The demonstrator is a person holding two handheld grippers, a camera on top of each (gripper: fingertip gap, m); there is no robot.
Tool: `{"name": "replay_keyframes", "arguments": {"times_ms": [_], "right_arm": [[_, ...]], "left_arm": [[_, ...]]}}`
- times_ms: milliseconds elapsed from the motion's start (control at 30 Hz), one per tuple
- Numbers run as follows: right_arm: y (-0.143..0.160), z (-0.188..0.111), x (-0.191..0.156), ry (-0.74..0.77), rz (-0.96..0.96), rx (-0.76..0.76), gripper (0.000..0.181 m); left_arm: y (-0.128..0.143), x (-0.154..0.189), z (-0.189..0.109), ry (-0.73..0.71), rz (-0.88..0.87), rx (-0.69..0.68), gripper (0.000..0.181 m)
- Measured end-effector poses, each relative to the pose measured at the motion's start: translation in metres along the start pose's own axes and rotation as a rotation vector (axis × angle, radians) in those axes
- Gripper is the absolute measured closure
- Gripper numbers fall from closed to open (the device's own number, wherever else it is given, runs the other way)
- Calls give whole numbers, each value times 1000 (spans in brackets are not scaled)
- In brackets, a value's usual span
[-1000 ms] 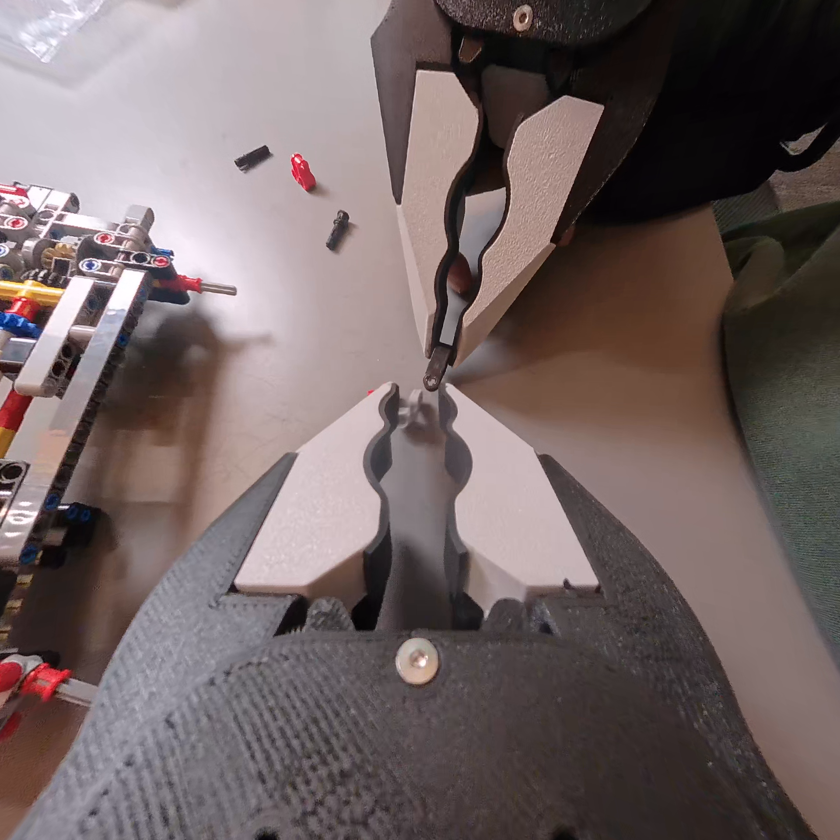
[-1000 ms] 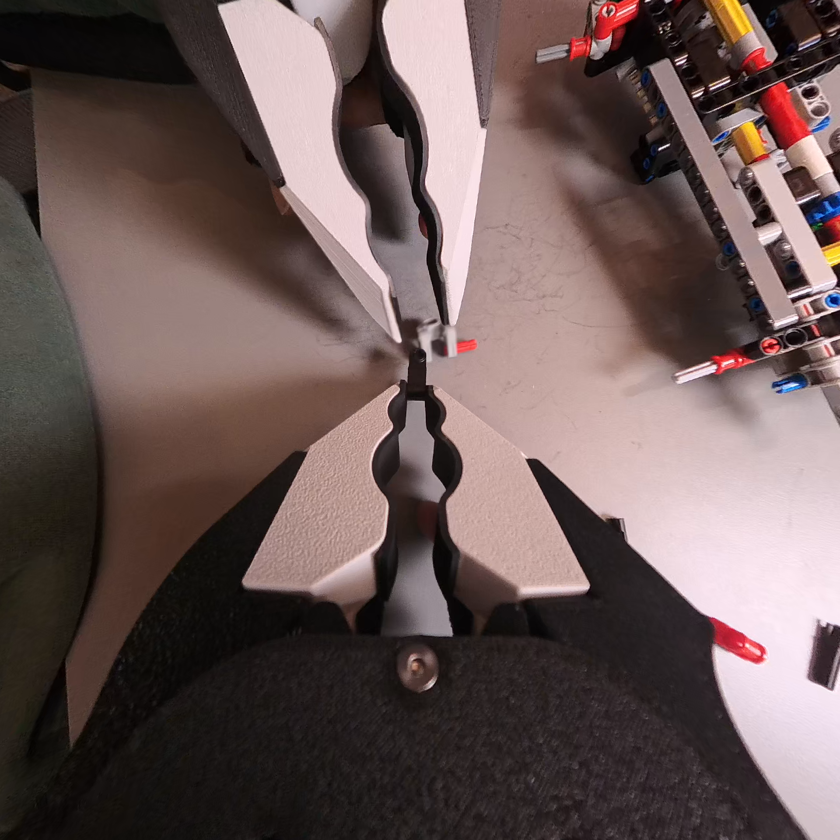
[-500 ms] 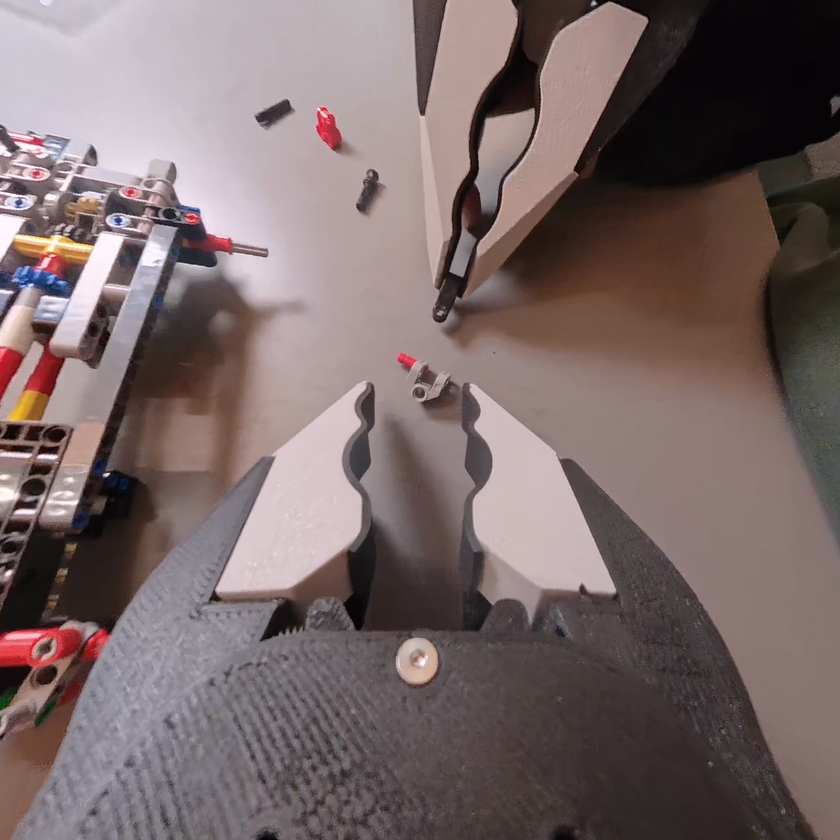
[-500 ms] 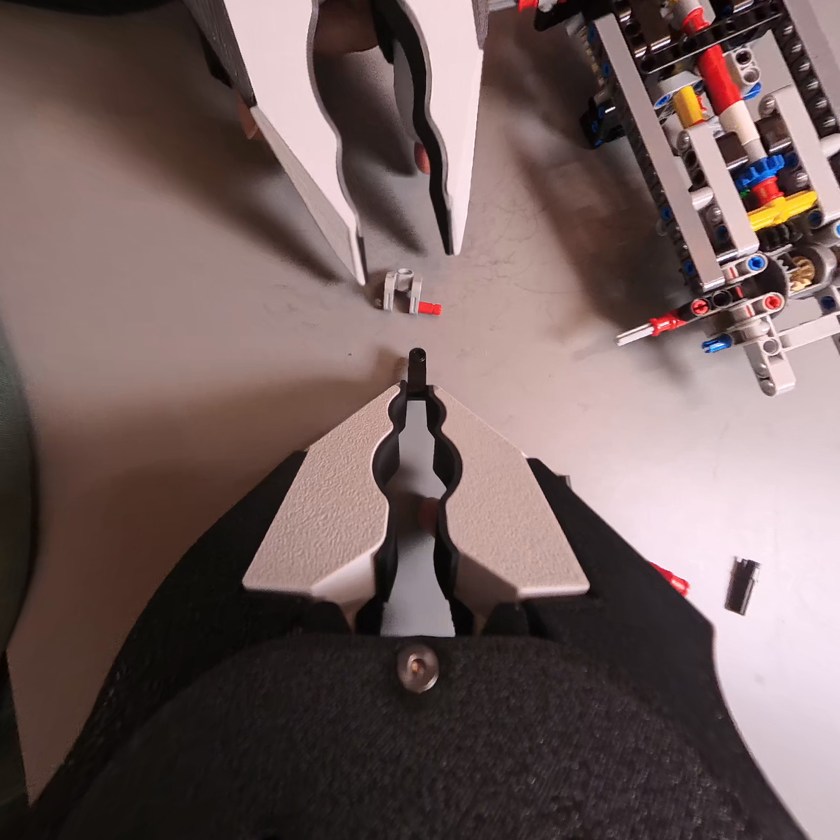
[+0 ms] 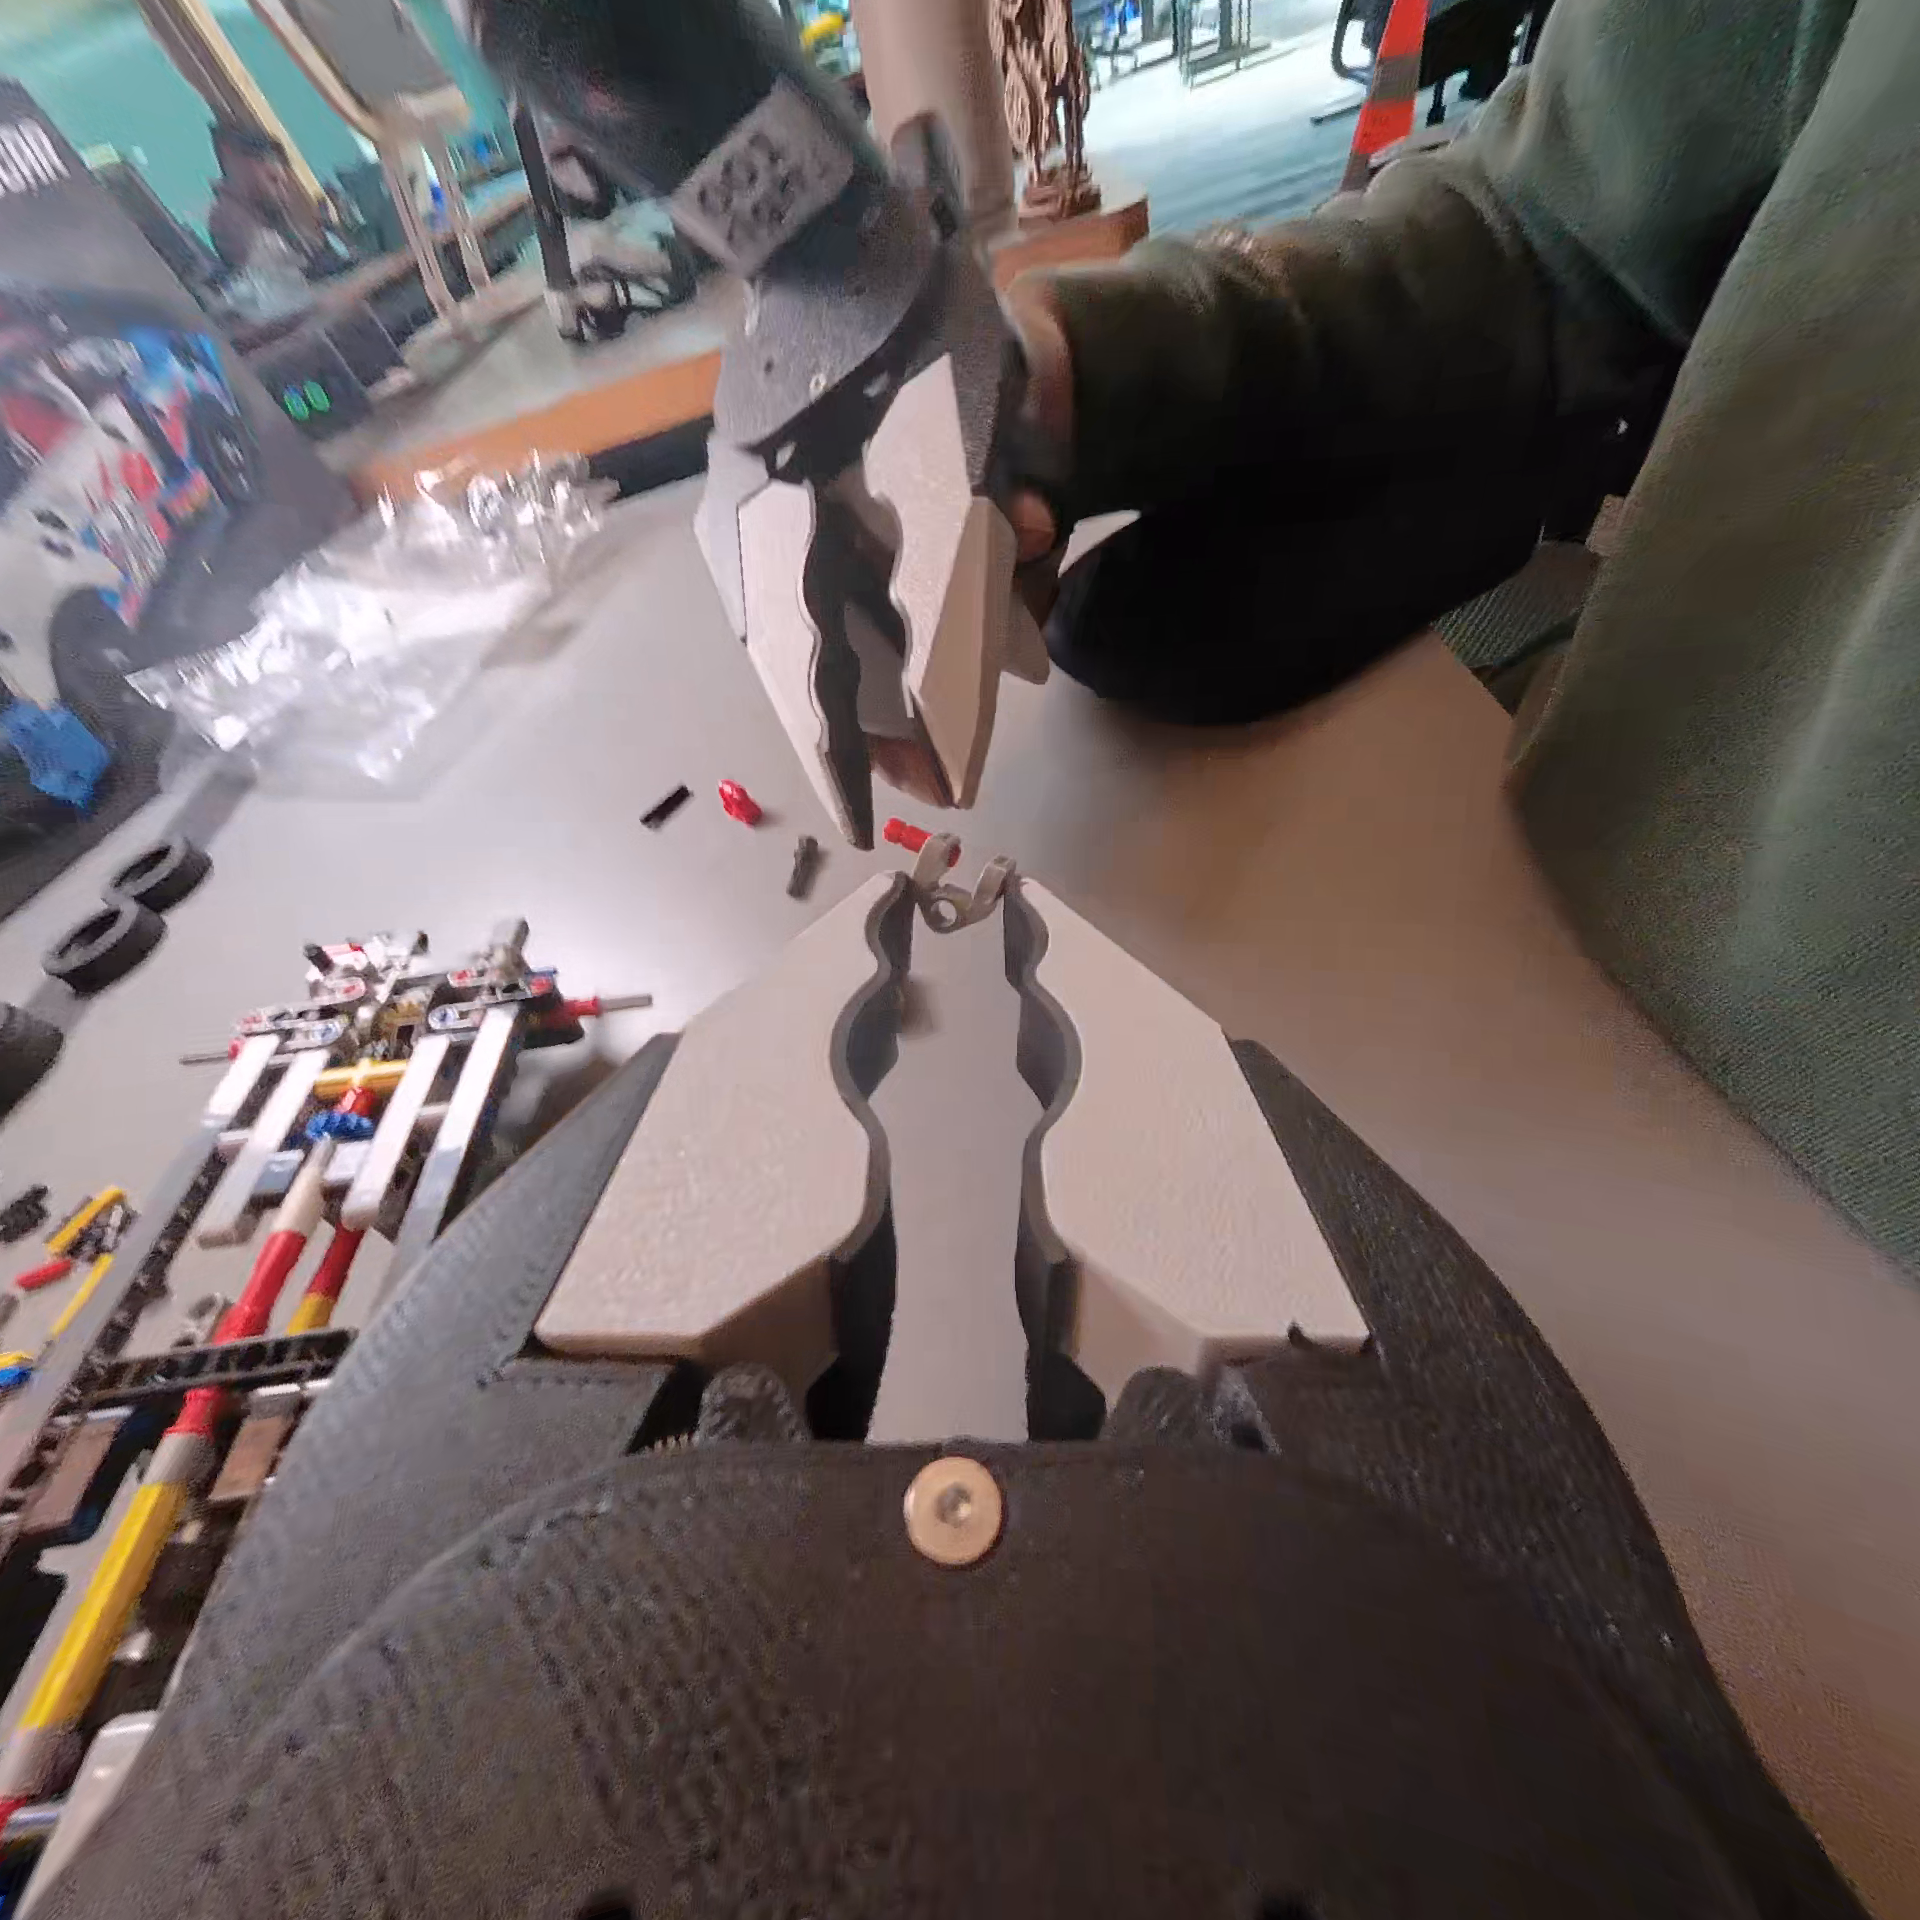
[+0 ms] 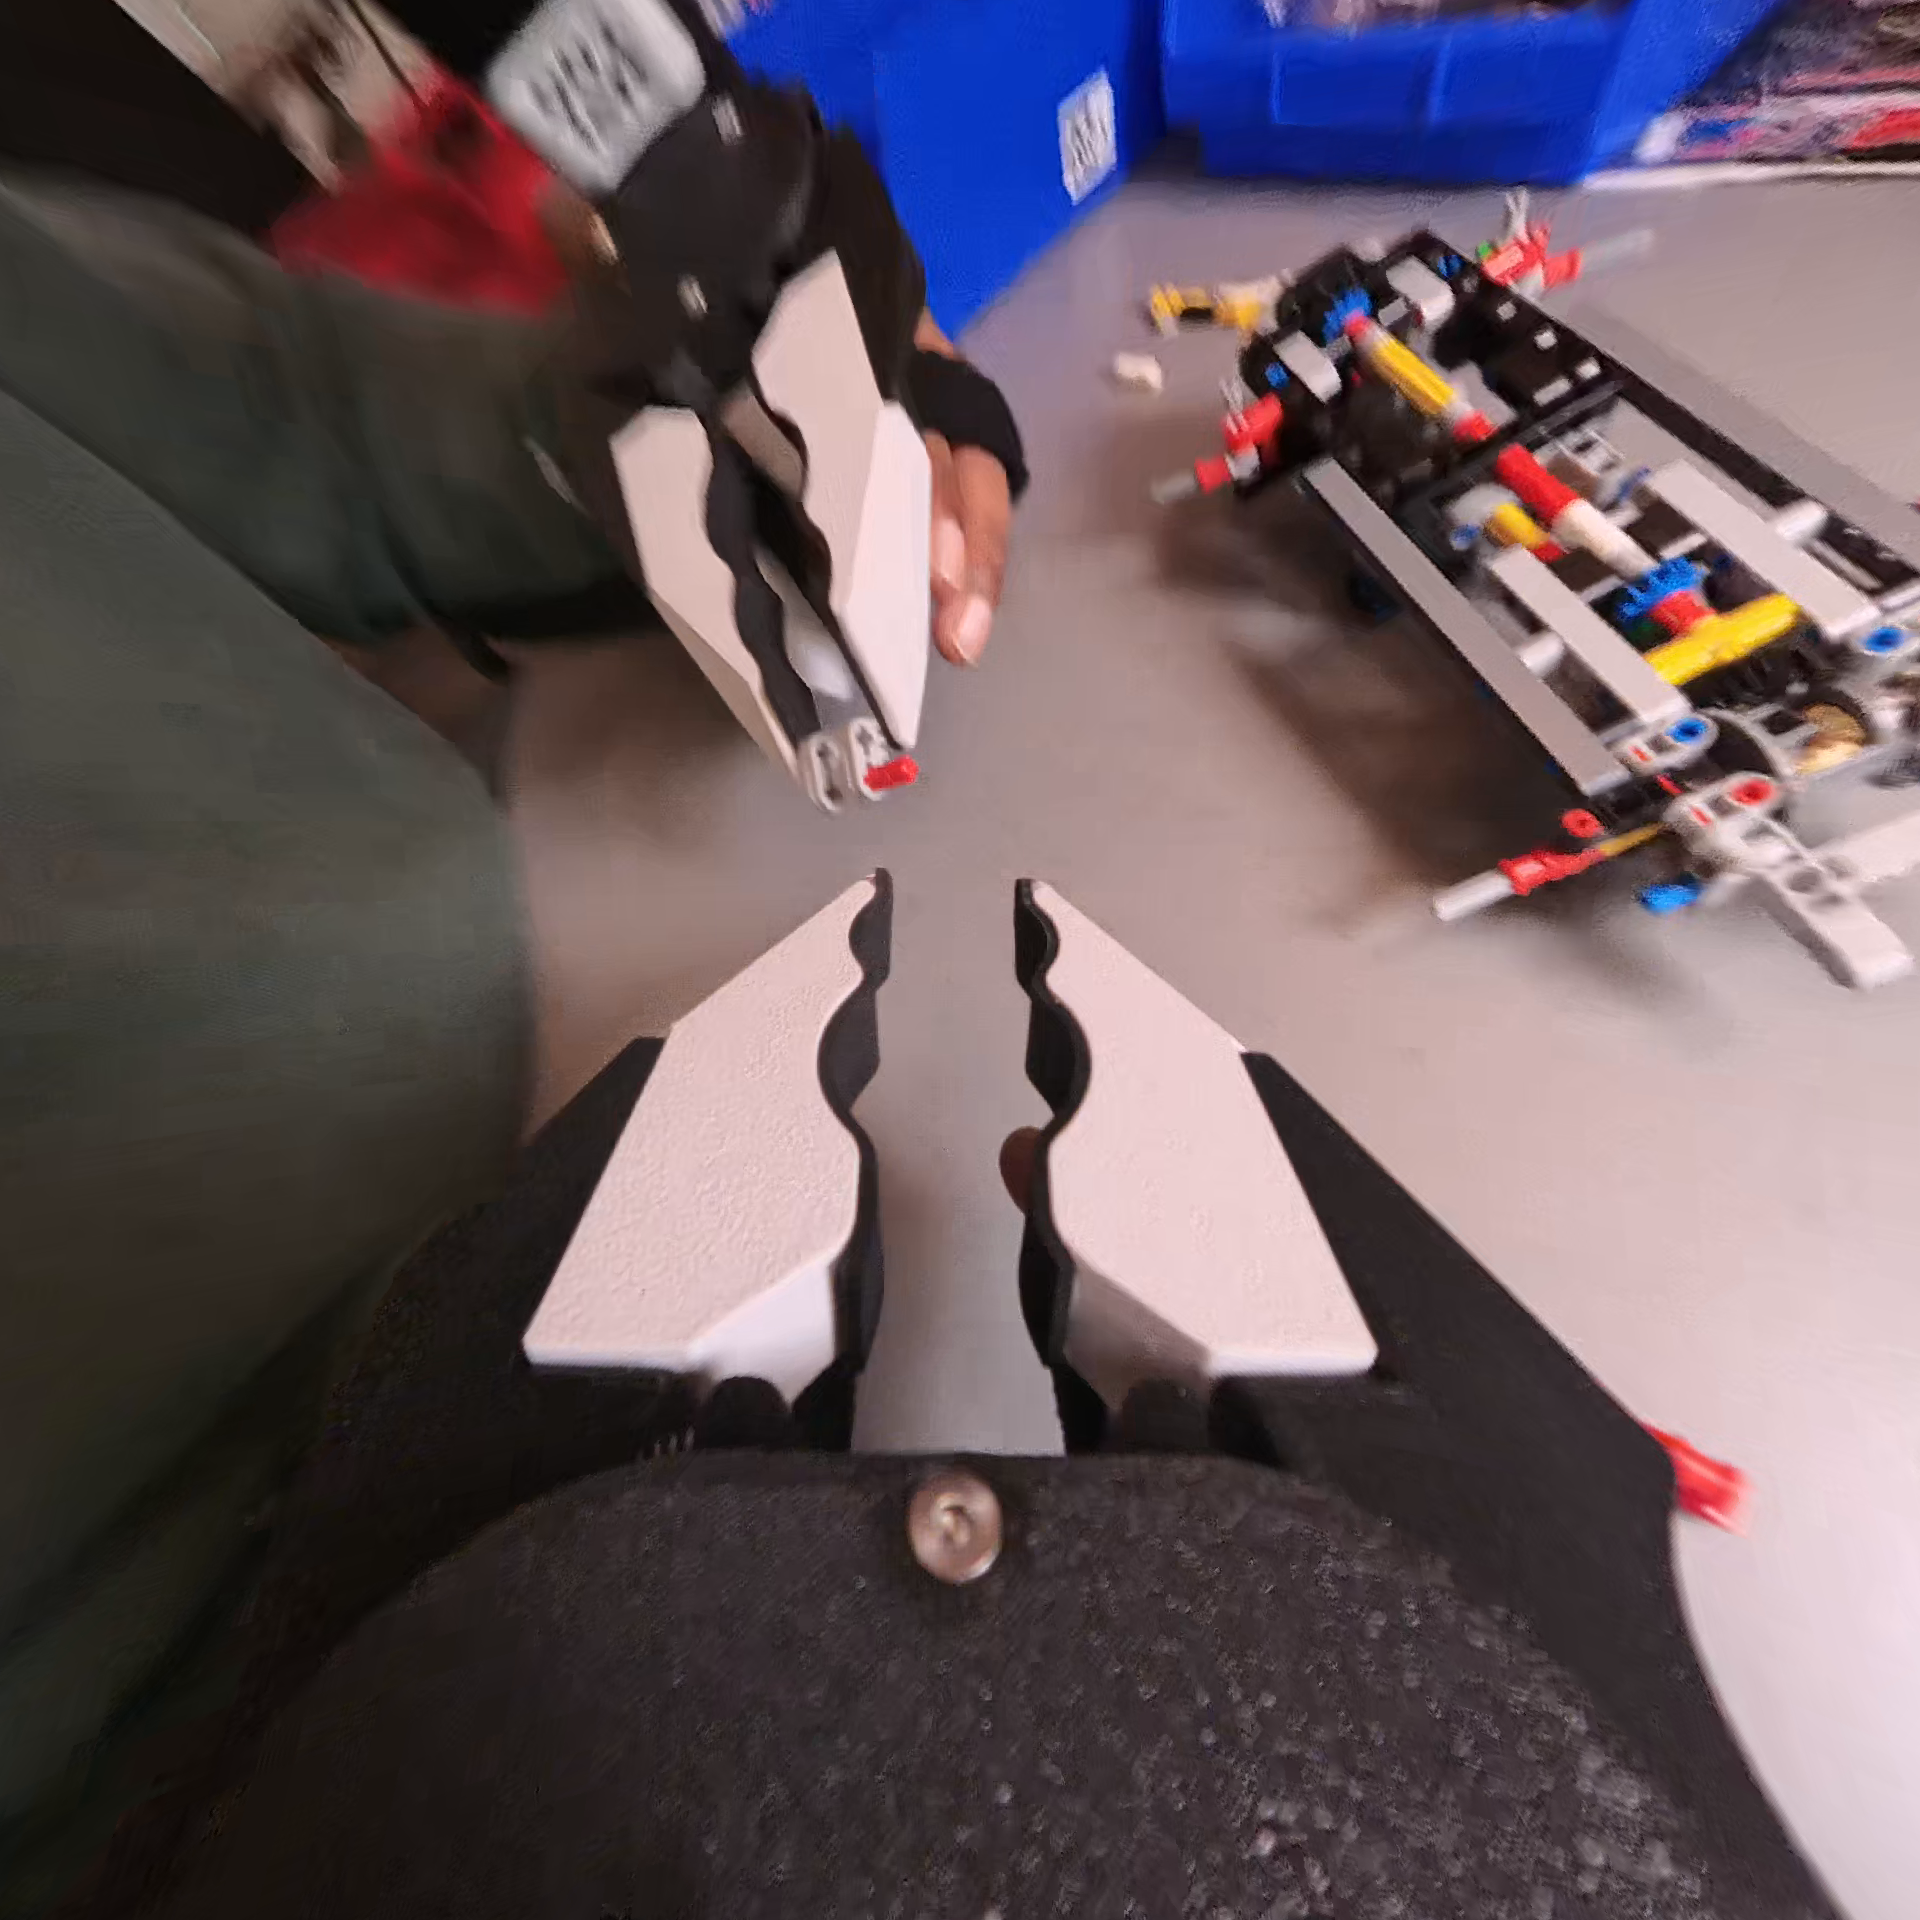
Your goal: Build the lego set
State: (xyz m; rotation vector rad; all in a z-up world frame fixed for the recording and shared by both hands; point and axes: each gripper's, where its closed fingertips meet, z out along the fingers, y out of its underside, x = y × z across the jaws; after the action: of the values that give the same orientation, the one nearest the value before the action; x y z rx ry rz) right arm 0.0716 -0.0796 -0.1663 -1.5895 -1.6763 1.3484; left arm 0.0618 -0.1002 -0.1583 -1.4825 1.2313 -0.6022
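Left gripper [image 5: 951, 883] pinching a grey connector [image 5: 956, 883] with red pin | right gripper [image 6: 951, 883] hanging open, holding nothing | chassis [image 6: 1579, 582] sitting on table [image 6: 1351, 1195]

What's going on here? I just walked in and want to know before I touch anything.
A person is building a Lego set with a handheld tool in each hand. The left tool grips a small grey connector with a red pin above the grey table. The right tool is open and empty, facing it. The half-built chassis sits aside, with loose tyres and small pins lying on the table.
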Motion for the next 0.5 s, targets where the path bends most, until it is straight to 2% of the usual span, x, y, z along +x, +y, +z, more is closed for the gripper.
{"name": "replay_keyframes", "arguments": {"times_ms": [33, 133, 200, 300, 367, 500], "right_arm": [[-9, -3, -8, -77, 55, 62, 161], [-30, -9, -28, -291, 212, 213, 164], [-34, -8, -35, -373, 284, 244, 167], [-35, -4, -42, -429, 314, 251, 171], [-35, -1, -42, -424, 319, 246, 179], [-35, -2, -44, -437, 317, 250, 181]], "left_arm": [[-6, 1, -1, -6, 23, 26, 166], [-20, 7, -3, -13, 60, 78, 166], [-25, 10, -4, -20, 83, 90, 166], [-29, 14, -3, -22, 101, 97, 166], [-30, 15, -4, -19, 107, 102, 166], [-31, 17, -4, -17, 110, 102, 166]]}}
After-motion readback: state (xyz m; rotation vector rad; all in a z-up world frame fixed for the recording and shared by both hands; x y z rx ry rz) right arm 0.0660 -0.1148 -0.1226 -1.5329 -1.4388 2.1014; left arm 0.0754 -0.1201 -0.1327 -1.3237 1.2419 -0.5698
